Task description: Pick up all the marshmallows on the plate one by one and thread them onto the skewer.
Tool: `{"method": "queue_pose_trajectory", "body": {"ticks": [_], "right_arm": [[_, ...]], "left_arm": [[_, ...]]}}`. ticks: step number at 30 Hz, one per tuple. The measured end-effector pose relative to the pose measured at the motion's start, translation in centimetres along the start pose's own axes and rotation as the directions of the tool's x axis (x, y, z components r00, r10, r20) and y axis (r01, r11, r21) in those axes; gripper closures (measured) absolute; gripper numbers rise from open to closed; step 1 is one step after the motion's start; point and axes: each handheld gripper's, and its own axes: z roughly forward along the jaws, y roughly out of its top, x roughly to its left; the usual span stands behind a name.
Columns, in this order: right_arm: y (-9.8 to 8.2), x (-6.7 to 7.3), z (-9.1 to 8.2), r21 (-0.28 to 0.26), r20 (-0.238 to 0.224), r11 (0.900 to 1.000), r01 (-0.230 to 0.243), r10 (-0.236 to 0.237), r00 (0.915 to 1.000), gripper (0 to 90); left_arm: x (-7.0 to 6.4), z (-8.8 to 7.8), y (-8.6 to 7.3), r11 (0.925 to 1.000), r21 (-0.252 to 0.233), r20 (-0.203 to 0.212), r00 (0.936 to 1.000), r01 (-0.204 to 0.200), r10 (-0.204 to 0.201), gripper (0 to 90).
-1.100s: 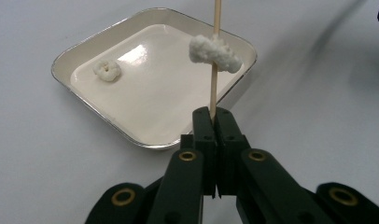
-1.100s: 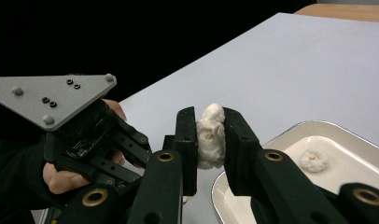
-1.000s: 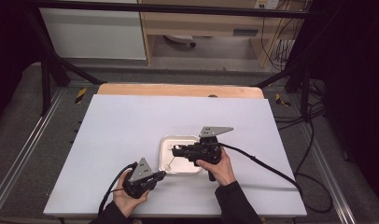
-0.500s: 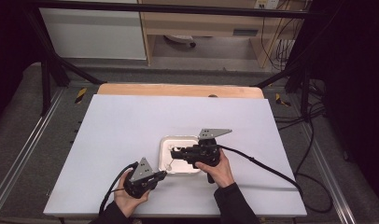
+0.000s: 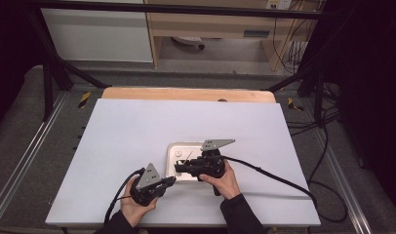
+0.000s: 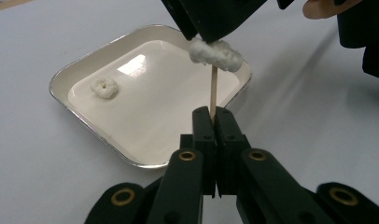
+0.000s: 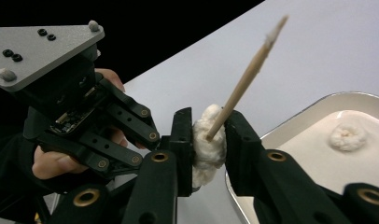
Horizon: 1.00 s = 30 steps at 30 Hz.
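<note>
Since the earlier frame almost nothing has shifted: both hands stay low at the near edge of the bench (image 5: 137,131), and the right claw's jaws have just been opening a little, with the white lump between them. The left claw (image 6: 214,122) is clamped tight on the lower end of a thin wooden skewer (image 6: 214,91), which stands up from its closed tips. A soft white lump (image 6: 215,52), like a marshmallow or a piece of dough, is threaded on the skewer just above the near right corner of a small white tray (image 6: 85,123). In the right gripper view the right claw (image 7: 209,140) has its two pads set on either side of that lump (image 7: 207,144), touching it, while the skewer (image 7: 246,79) slants up and away through it, its tip smeared with white. A second white lump (image 6: 104,87), round and dimpled, lies alone on the tray floor toward its far left corner. In the high view the tray (image 5: 174,148) sits near the middle of the bench toward the near side, the right claw (image 5: 179,168) reaches leftward over its near edge, and the left claw (image 5: 169,181) sits just to the near left of it, held in the left hand (image 5: 132,207).
</note>
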Motion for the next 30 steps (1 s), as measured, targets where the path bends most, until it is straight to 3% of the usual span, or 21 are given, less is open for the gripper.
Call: {"method": "queue_pose_trajectory", "body": {"ticks": [5,10,15,20,27,30], "right_arm": [[0.2,0.4,-0.6,-0.007,0.044,1.000,0.017,-0.017,0.9989,46.4],[0.1,0.8,-1.8,0.025,0.123,0.997,0.070,-0.072,0.9897,26.4],[-0.5,-0.2,-3.1,0.033,0.186,0.998,0.053,-0.058,0.9809,15.5],[-1.1,-1.2,-4.1,0.052,0.254,0.997,0.056,-0.068,0.9647,7.9],[-1.3,-1.6,-4.9,0.087,0.324,0.994,0.073,-0.098,0.9409,2.6],[-1.1,-1.7,-5.0,0.080,0.331,0.994,0.070,-0.092,0.9390,2.2]], "left_arm": [[0.6,-0.2,-0.1,0.9995,-0.005,-0.010,0.9994,0.032,-0.032,88.8],[1.3,-0.6,-0.3,0.9986,-0.006,-0.019,0.9985,0.052,-0.052,88.8],[1.6,-0.6,-0.4,0.9984,0.009,-0.019,0.9983,0.055,-0.055,88.7],[1.9,-0.8,-0.4,0.9976,0.022,-0.011,0.9978,0.066,-0.066,88.7],[2.3,-1.4,-0.3,0.9970,0.034,-0.006,0.9976,0.070,-0.070,88.6],[2.5,-1.6,-0.2,0.9966,0.043,-0.005,0.9976,0.070,-0.070,88.6]]}}
